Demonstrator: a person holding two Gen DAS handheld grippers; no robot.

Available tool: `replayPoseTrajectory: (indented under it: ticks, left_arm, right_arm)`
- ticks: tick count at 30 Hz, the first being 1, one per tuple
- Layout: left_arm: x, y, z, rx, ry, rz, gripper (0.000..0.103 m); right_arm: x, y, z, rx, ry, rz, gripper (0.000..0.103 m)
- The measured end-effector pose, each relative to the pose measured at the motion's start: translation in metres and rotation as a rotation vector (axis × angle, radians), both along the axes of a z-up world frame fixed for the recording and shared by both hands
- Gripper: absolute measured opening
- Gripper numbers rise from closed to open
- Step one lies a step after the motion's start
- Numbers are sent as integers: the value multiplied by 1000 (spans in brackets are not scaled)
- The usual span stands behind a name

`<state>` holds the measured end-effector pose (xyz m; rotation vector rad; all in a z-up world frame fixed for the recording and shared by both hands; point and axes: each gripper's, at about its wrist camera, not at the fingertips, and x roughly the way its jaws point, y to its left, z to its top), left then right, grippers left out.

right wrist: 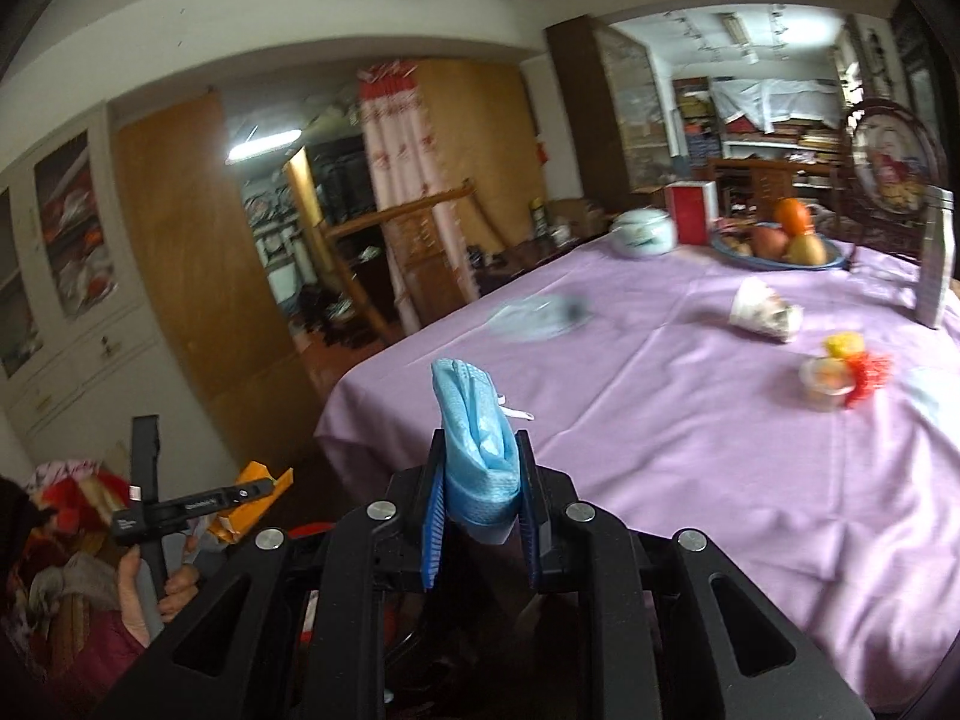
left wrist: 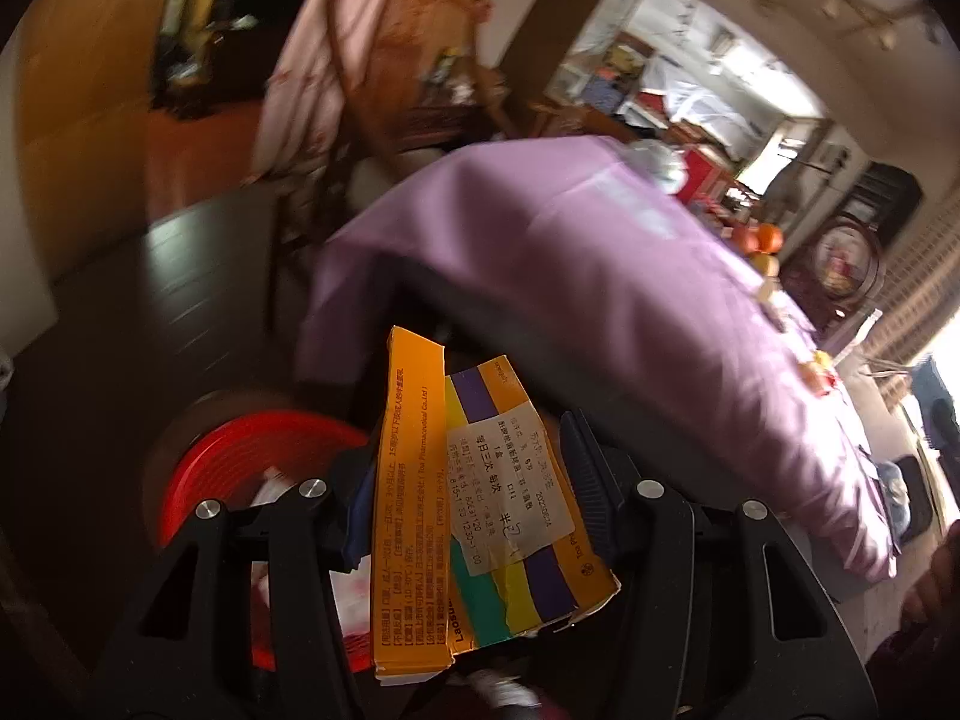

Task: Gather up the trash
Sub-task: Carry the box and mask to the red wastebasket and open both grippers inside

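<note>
My left gripper is shut on an orange and yellow medicine box with a white label, which stands upright between the blue pads. Below it to the left sits a red bin with some paper inside. My right gripper is shut on a folded blue face mask that sticks up above the fingers. In the right wrist view the left gripper shows at lower left with the orange box, held by a person's hand.
A table under a purple cloth carries a crushed paper cup, a clear plastic bag, a small cup with red and yellow scraps, a fruit bowl, a white jar and a red box. A wooden chair stands beyond the table's corner.
</note>
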<state>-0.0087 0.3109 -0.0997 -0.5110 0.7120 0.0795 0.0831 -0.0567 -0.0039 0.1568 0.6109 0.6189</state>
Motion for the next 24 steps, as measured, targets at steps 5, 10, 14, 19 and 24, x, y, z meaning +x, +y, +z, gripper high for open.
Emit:
replayPoseTrajectory:
  ticks: [5,10,14,19,24]
  left_arm:
    - [-19,31,-46,-52,90,76,91]
    - [-34,47,-76,-74,158,127,92]
    - [-45,52,-72,26,176,195,92]
    - [-61,69,-65,79,177,292,95]
    - [-75,92,-63,50,161,352,96]
  right_arm:
    - [-3,48,-6,-40,29,79,21]
    - [-11,86,-15,-78,58,145,21]
    - [-17,112,-21,-99,76,194,21]
    - [-22,148,-34,-120,110,282,21]
    - [-30,193,-49,-153,139,383,21]
